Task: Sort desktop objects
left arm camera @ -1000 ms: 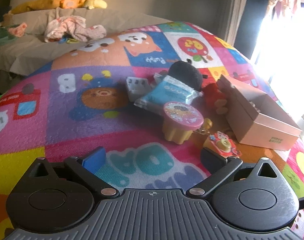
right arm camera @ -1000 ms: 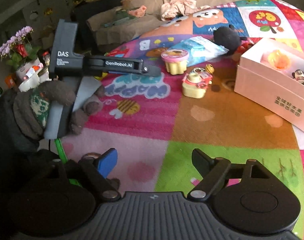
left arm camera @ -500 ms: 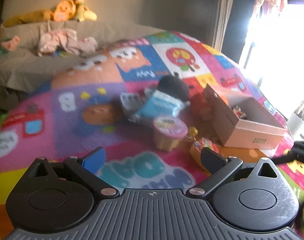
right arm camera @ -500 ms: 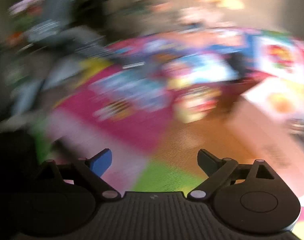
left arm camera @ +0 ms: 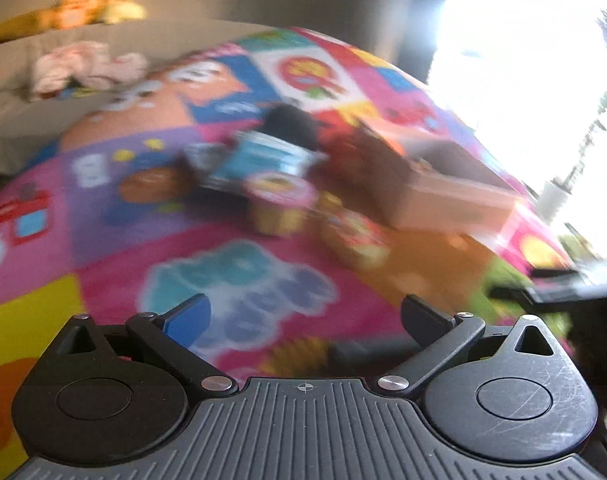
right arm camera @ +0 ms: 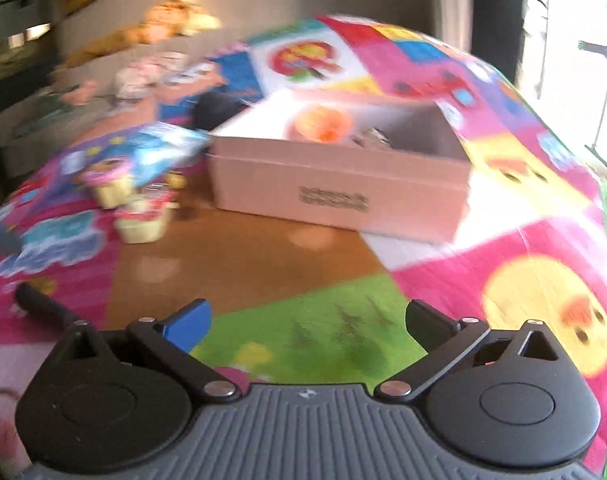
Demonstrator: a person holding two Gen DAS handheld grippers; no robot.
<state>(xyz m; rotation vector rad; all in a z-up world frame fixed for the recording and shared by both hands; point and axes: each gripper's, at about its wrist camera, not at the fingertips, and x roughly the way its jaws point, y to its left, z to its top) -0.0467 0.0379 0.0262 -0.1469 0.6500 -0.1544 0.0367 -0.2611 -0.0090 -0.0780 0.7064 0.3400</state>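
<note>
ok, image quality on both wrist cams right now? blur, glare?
Left wrist: motion blur smears the toys and pink box; the window at right is blown out white. Right wrist: milder blur, box print unreadable, glare along the right edge. Both: fisheye bulges the play mat; gripper bodies stay sharp.

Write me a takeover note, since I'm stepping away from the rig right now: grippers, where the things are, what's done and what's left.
Left gripper: open, nothing between its fingers, over the play mat.
Right gripper: jaws opening, empty, facing the pink box.
Done: an orange toy and a small item beside it lie in the box.
Left: the two yellow cups, the blue packet and the black plush are on the mat left of the box. The frames are blurred, so check for smaller things.
</note>
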